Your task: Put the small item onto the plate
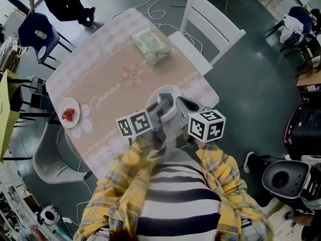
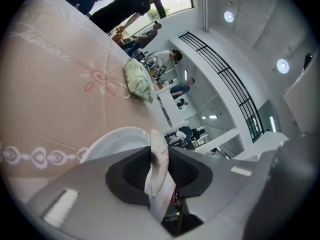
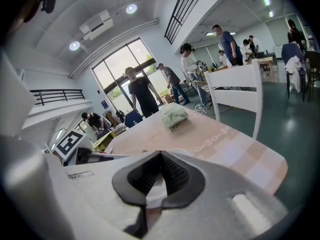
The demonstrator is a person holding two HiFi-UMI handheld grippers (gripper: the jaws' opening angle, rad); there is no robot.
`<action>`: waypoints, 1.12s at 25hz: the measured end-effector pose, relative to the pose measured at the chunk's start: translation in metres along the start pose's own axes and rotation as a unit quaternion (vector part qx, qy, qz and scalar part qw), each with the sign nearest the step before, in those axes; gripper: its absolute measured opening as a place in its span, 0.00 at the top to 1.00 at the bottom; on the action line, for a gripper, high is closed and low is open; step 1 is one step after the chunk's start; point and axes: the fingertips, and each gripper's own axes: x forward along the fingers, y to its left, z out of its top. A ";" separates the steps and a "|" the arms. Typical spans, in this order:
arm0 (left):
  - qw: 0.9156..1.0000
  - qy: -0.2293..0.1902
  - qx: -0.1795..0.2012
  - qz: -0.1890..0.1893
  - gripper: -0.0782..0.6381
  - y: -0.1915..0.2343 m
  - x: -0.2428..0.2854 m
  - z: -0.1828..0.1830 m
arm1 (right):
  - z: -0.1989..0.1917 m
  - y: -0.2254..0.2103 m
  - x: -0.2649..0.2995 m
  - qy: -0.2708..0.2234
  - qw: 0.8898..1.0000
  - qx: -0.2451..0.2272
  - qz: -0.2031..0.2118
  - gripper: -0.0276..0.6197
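The bench (image 1: 115, 59) is draped in a pale pink patterned cloth, with a white chair (image 1: 210, 24) at its far side and a green bundle (image 1: 150, 45) near that end. A saucer (image 1: 61, 109) carrying a red piece (image 1: 68, 115) sits at the left edge, well apart from the work.

The white plate (image 1: 169, 89) lies at the near edge, directly under both grippers.

The right gripper (image 3: 160, 156) has its jaws together at the tips. A white patch shows in the hollow between the pads, but whether anything is gripped there cannot be settled.

The left gripper (image 2: 159, 146) has its jaws closed on the small item (image 2: 159, 169), which is held edge-on just beside and above the plate rim.

Handling, as a judgement: the small item appears thin and light, and possibly brittle or pliable. A light pinch across its flat faces, as here, is the suitable hold. Hard closure could crack or crease it, and a release from height could let it slide off the smooth plate.

In appearance it is a flat, pale white sliver with faint pinkish-grey shading and a rounded upper end standing proud of the jaws. Its material cannot be determined.
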 end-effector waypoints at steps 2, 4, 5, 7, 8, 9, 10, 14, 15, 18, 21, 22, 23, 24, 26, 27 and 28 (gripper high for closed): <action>1.000 0.009 -0.002 0.006 0.77 0.001 0.002 -0.001 | 0.001 0.000 0.001 0.001 1.000 0.001 0.005 0.96; 1.000 0.018 -0.002 0.021 0.77 0.003 0.004 -0.002 | 0.001 0.002 0.003 0.003 1.000 0.002 0.012 0.96; 0.999 0.023 0.001 0.031 0.77 0.005 0.005 -0.003 | 0.000 0.003 0.003 0.004 1.000 0.002 0.015 0.96; 0.998 0.038 0.018 0.047 0.73 0.005 0.005 -0.005 | 0.000 0.005 0.002 0.004 1.000 0.007 0.021 0.96; 0.997 0.045 0.035 0.053 0.72 0.005 0.006 -0.006 | 0.000 0.006 0.002 0.003 1.000 0.009 0.023 0.96; 0.996 0.050 0.053 0.057 0.71 0.004 0.005 -0.006 | 0.000 0.006 0.002 0.002 1.000 0.011 0.025 0.96; 0.994 0.054 0.069 0.061 0.70 0.005 0.005 -0.006 | 0.000 0.006 0.002 0.002 1.000 0.013 0.026 0.96; 0.985 0.063 0.130 0.091 0.70 0.010 0.001 -0.004 | 0.000 0.004 0.002 0.001 0.999 0.014 0.030 0.96; 0.981 0.063 0.153 0.101 0.69 0.011 0.000 -0.002 | 0.001 0.004 0.002 0.000 0.999 0.014 0.030 0.96; 0.966 0.068 0.219 0.123 0.66 0.012 -0.003 0.001 | 0.000 0.003 0.000 0.001 0.999 0.014 0.030 0.96; 0.950 0.078 0.270 0.136 0.63 0.014 -0.003 0.001 | -0.002 0.003 0.000 0.003 0.999 0.013 0.031 0.96; 0.946 0.080 0.283 0.138 0.62 0.014 -0.003 0.001 | -0.003 0.003 0.000 0.003 0.999 0.013 0.031 0.96; 0.942 0.080 0.294 0.138 0.61 0.013 -0.003 0.001 | -0.004 0.003 0.000 0.004 0.999 0.013 0.031 0.96; 0.940 0.079 0.303 0.138 0.61 0.012 -0.003 0.001 | -0.006 0.004 0.000 0.006 0.999 0.013 0.031 0.96; 0.939 0.072 0.310 0.132 0.61 0.010 -0.005 0.000 | -0.011 0.005 -0.001 0.009 0.999 0.012 0.031 0.96; 0.939 0.068 0.310 0.129 0.61 0.008 -0.007 0.000 | -0.013 0.005 -0.001 0.010 0.999 0.013 0.031 0.96; 0.940 0.065 0.311 0.127 0.62 0.007 -0.008 -0.001 | -0.015 0.006 -0.001 0.012 0.999 0.013 0.030 0.96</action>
